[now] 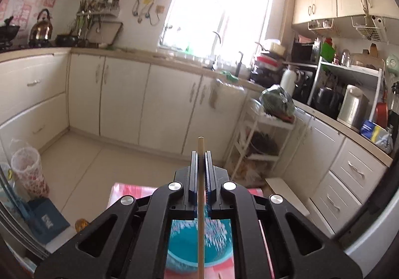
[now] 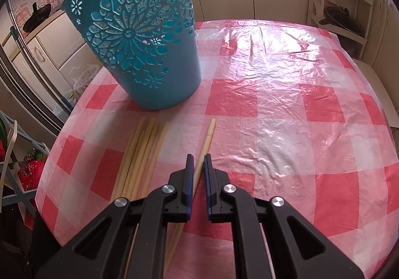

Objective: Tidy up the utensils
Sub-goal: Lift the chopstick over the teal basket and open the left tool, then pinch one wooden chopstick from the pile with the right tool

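My left gripper (image 1: 201, 154) is shut on a pale wooden chopstick (image 1: 201, 194) and holds it upright, high above the blue cut-out holder (image 1: 184, 244), whose open mouth shows below the jaws. In the right wrist view the same blue holder (image 2: 139, 39) stands at the back left of the checked table. My right gripper (image 2: 198, 157) hangs low over the table, its jaws narrowly apart on either side of a single chopstick (image 2: 204, 147) that lies on the cloth. A bundle of several chopsticks (image 2: 142, 157) lies just left of it.
The round table wears a red-and-white checked plastic cloth (image 2: 286, 104). A white wire rack (image 1: 261, 139) with bags stands beyond the table. Kitchen cabinets (image 1: 119, 97) line the far walls. A blue shelf frame (image 2: 15, 154) stands left of the table.
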